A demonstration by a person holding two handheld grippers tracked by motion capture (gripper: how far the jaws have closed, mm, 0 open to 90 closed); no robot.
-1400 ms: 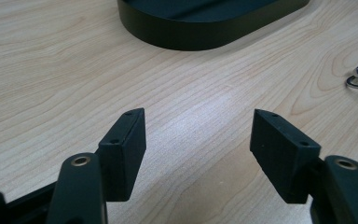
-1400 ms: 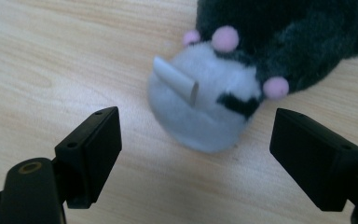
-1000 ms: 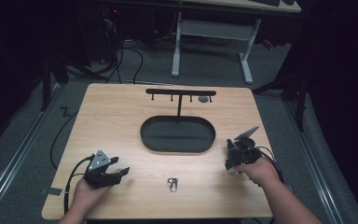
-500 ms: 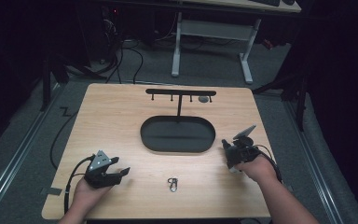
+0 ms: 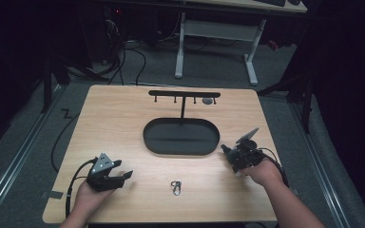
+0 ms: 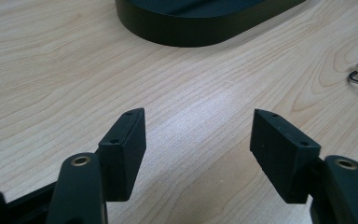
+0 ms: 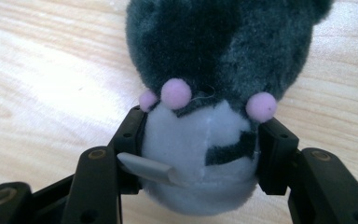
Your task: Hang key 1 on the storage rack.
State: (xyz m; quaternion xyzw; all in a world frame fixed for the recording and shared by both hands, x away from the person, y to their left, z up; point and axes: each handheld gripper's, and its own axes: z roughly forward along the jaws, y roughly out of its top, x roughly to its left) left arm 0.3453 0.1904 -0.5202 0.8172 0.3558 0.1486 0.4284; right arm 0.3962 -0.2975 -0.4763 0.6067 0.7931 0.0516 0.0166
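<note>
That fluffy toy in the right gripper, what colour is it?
Dark grey and white plush toy with small pink pompoms, best seen in the right gripper view.

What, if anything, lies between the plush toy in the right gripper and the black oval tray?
Nothing visible: the right gripper, its jaws just closing on the plush toy, sits beside the black oval tray, only bare table between.

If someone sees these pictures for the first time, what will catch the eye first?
The grey and white plush toy with small pink dots, clamped in the right gripper, whose jaws have just been closing on it, at the table's right edge. Next, the black oval tray at the centre with a T-shaped rack behind it. A metal clip lies near the front edge.
</note>
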